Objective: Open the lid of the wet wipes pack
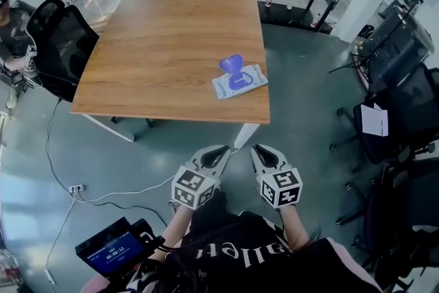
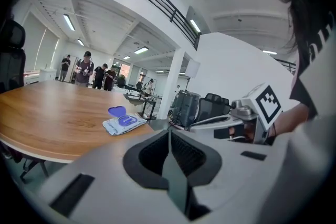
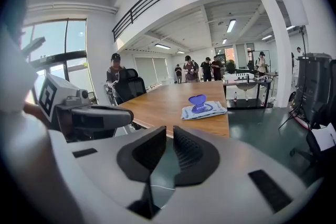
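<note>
The wet wipes pack lies near the right front corner of the wooden table, with its blue lid flipped up and open. It also shows in the left gripper view as pack with raised lid, and in the right gripper view as pack. Both grippers hang close to the person's body, off the table and well short of the pack. My left gripper has its jaws together and holds nothing. My right gripper shows a narrow gap and is empty.
A black office chair stands at the table's left edge. More chairs and equipment crowd the right side. People stand beyond the far end of the table. A cable runs over the floor, and a screen device sits lower left.
</note>
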Motion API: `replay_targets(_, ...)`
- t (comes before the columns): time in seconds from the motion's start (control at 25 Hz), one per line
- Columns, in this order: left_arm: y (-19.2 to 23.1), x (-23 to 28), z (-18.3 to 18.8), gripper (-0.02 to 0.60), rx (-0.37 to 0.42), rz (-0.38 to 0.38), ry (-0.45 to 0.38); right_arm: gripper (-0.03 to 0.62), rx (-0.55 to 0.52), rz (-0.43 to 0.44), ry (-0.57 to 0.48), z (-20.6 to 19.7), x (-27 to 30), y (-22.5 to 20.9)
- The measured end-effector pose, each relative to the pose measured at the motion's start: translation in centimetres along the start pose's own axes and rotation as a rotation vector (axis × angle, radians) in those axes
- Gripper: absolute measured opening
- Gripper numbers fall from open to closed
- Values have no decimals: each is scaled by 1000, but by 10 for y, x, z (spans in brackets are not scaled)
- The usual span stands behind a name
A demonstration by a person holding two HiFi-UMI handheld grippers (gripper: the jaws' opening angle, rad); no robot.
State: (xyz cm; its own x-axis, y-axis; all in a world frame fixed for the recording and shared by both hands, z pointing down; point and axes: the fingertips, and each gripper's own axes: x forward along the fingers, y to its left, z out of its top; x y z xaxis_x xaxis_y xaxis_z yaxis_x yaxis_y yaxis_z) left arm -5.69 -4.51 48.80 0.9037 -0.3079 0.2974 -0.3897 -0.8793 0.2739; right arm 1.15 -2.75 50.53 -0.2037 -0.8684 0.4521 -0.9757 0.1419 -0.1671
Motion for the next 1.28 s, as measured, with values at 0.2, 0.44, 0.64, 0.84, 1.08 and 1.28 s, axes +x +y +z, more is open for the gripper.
replay_targets(0.2,-51,10,-12,12,-21,7,-9,46,-10,26,-1,-16,-43,-10)
replay_targets(0.44,-108,13,-26,12,-46,58,-29,46,-25,78,16,-46,-95,-20)
replay_targets(0.64,-150,2,-41,12,-64,108,-49,46,-30,141,30,-72,-135,-17)
replay_targets(0.84,-185,-18,-59,12,-90,154,-54,46,-43,197,53,-98,-164,-7)
replay_targets(1.08,-205,-33,-69,12,-108,206,-70,46,-81,256,37,-106,-184,7)
replay_targets(1.28,-223,-41,-65,12,-92,218,-86,46,-69,274,20,-111,-203,12)
